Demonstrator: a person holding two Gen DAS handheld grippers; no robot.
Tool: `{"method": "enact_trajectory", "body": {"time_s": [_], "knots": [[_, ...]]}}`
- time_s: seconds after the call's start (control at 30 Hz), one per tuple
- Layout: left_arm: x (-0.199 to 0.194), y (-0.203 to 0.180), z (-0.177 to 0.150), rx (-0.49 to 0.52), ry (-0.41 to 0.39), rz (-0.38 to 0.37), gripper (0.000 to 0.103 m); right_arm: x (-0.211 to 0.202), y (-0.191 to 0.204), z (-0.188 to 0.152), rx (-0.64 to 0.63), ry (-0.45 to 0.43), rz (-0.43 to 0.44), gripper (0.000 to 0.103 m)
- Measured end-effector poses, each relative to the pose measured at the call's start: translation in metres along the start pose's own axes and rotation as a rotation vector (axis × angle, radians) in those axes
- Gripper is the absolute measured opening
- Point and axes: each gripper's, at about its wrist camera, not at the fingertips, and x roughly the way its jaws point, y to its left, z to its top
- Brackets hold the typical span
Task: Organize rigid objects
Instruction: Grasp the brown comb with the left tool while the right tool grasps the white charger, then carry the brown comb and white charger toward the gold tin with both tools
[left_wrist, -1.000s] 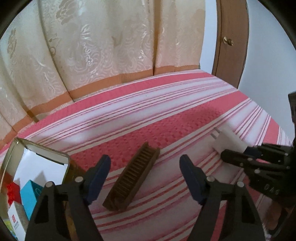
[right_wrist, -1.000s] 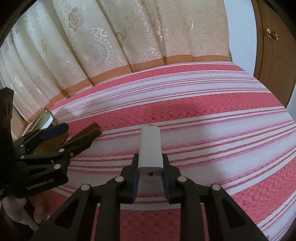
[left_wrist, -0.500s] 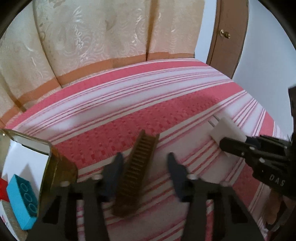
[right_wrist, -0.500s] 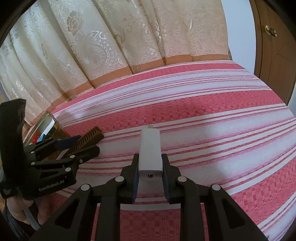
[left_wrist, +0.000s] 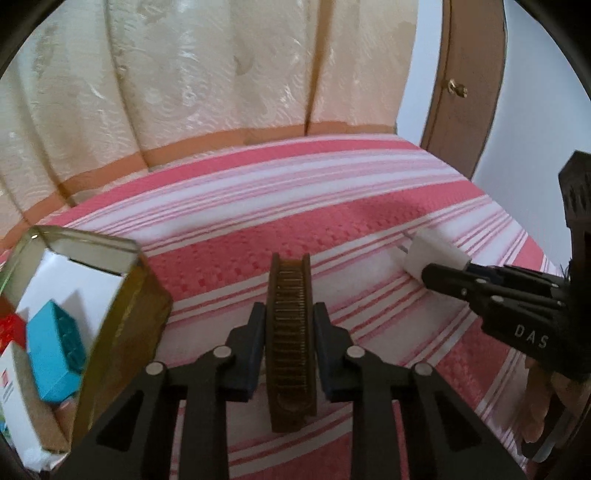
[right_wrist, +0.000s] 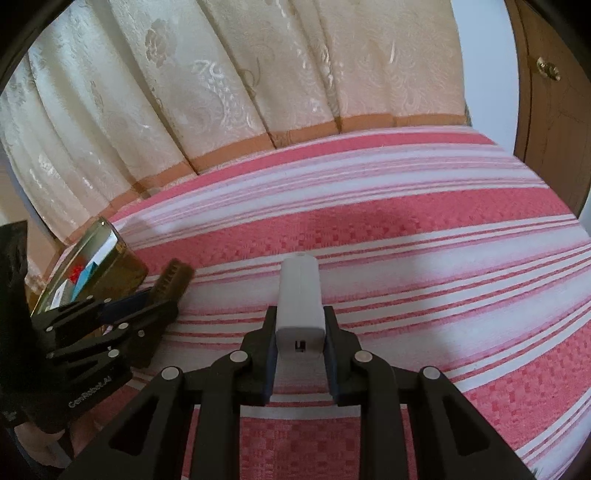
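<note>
L gripper (left_wrist: 290, 328) pinching brown comb (left_wrist: 291, 332) mid-length, R gripper (right_wrist: 300, 326) clamped on white charger (right_wrist: 299, 299). Both look rigid, light; I'd hold flat sides, plastic prob. slippery.

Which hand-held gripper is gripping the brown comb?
The left hand-held gripper: its pads are shut on the brown comb, beside the tin box. The right hand-held gripper grips a white charger.
</note>
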Motion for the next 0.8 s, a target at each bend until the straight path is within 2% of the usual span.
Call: {"method": "enact_trajectory", "body": {"time_s": [0.17, 0.43, 0.8], "knots": [[-0.013, 0.003, -0.007, -0.021, -0.036, 0.028, 0.024, -0.014, 0.006, -0.002, -0.027, -0.072, -0.03, 0.024], [-0.03, 0.007, -0.017, -0.042, -0.09, 0.041, 0.024, -0.01, 0.01, -0.002, -0.046, -0.056, -0.05, 0.024], [-0.049, -0.007, -0.027, 0.009, -0.16, 0.11, 0.024, -0.029, 0.017, -0.006, -0.081, -0.16, -0.045, 0.024]]}}
